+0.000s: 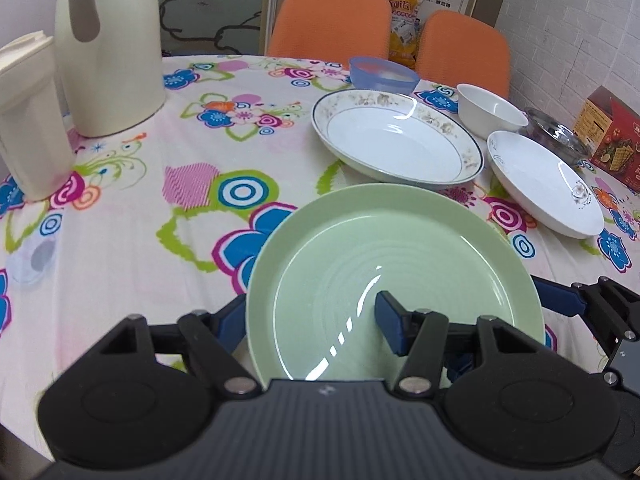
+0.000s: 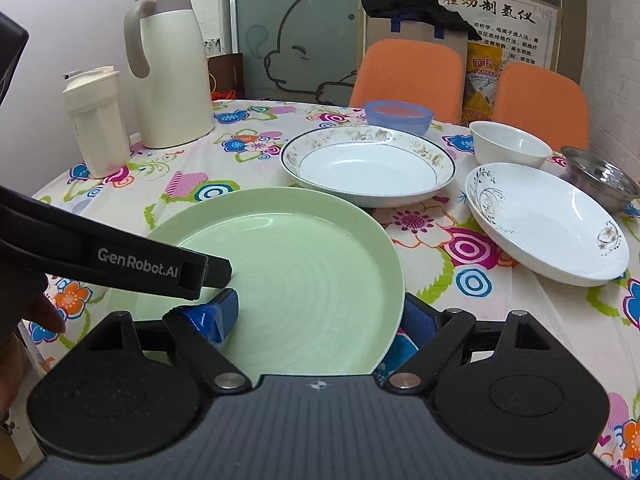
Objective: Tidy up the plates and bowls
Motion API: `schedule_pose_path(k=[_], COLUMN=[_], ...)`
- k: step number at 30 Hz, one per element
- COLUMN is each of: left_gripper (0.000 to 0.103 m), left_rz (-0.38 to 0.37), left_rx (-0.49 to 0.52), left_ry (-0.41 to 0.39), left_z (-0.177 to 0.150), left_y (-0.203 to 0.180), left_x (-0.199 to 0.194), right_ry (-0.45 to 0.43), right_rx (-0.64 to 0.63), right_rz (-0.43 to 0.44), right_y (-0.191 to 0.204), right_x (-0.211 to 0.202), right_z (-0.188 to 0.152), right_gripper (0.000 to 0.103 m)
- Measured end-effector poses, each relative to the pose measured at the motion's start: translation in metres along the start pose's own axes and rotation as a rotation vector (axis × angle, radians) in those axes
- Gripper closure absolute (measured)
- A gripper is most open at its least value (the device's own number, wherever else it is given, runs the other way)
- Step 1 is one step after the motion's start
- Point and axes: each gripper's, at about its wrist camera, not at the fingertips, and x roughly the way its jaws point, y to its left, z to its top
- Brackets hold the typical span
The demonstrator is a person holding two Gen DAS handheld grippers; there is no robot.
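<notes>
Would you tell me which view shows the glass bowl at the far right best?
The right wrist view: the glass bowl appears nearly whole behind the white plate. In the left wrist view it is smaller, squeezed against the red box.

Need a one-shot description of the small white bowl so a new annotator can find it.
Start at the round table with the floral tablecloth and look to its far right side, in front of the right-hand orange chair. The small plain white ceramic bowl sits there, between the blue translucent plastic bowl and the clear glass bowl. It is the only deep, undecorated white dish.
</notes>
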Motion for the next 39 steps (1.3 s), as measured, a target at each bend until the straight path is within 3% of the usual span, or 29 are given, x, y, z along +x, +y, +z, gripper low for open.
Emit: schedule_pose_path(k=[5,9,13,22,26,31,39], left_gripper=[0.044,0.034,0.031,0.021,0.021,0.021,0.021], left_rz=[0.018,-0.008,-0.03,0.022,0.043,0.001,-0.014], left_rx=[0.029,0.017,-0.035,-0.01,0.007,-0.027,-0.046], left_ry=[-0.021,-0.014,-0.054,-0.133,-0.149,-0.108,-0.03], left_z=[0.001,0.004,0.009,0.057,0.081,0.115,0.153], left_y=[-0.005,-0.002,0.007,0.016,0.018,0.02,0.01], left_x=[0.006,0.007,-0.009,-0.017,-0.009,0.025,0.086], right_ry=[0.013,0.024,-0.048,-0.102,-0.124,-0.093,-0.026], right_rx=[0.014,0.013,0.08,0.025,-0.041,-0.047,-0.096], right_rz=[0.005,0.034,0.009,-0.034,-0.039,-0.01,-0.017], right_y=[-0.001,-0.006,-0.025,-0.056,-0.069,-0.082,-0.083], right_x=[0.008,0.007,-0.018,-0.022,0.002,0.052,0.115], right_z=[-0.003,-0.001,0.001,0.032,0.062,0.094,0.109], right_gripper=[0.027,0.028,0.028,0.028,0.028,0.028,0.028])
